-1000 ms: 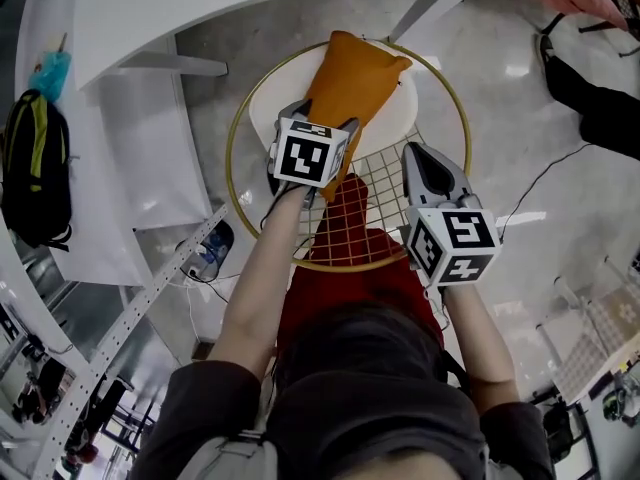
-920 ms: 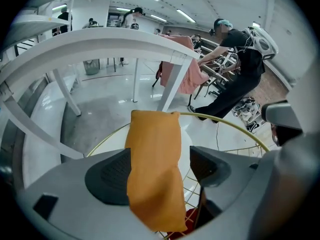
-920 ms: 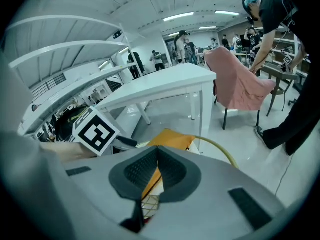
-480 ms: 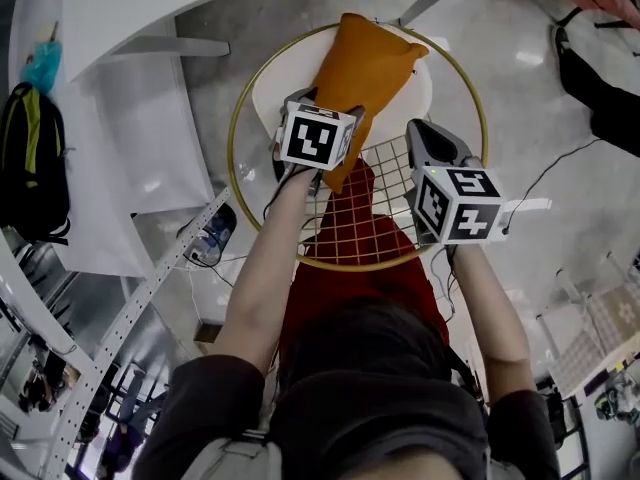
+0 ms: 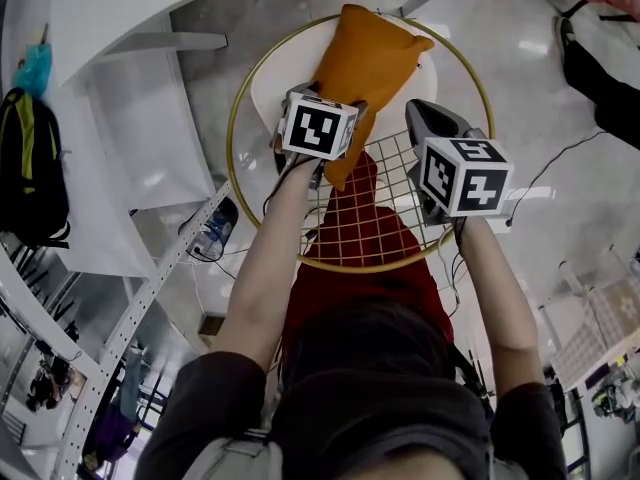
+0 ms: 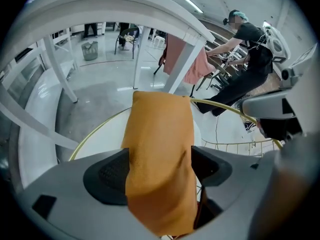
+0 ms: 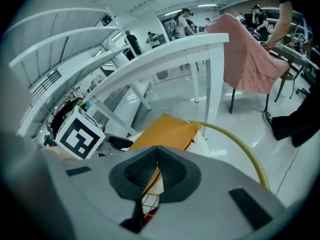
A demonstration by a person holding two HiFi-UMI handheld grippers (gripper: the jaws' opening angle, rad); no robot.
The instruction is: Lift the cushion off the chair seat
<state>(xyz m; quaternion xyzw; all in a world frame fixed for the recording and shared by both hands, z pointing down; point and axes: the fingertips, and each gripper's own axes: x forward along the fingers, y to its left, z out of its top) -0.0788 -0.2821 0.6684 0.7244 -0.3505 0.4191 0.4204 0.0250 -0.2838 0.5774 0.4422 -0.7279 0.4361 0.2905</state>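
An orange cushion (image 5: 366, 60) is pinched at its near end by my left gripper (image 5: 333, 105), which is shut on it. The cushion (image 6: 159, 149) runs out from between the jaws over the white seat (image 6: 102, 134) of a round chair with a gold wire rim (image 5: 238, 108). I cannot tell whether its far end touches the seat. My right gripper (image 5: 424, 120) hovers to the right above the wire mesh, shut with nothing in it (image 7: 157, 173). In the right gripper view the cushion (image 7: 167, 130) lies just beyond its jaws.
A white curved table (image 5: 125, 13) stands just behind the chair. A black backpack (image 5: 33, 168) hangs at the left beside a perforated rail (image 5: 150, 298). Pink cloth (image 7: 247, 59) drapes over a far chair. A person (image 6: 246, 46) works in the background.
Both grippers have moved away from me and slightly upward. The cushion has travelled with the left gripper, its far end shifting toward the table.
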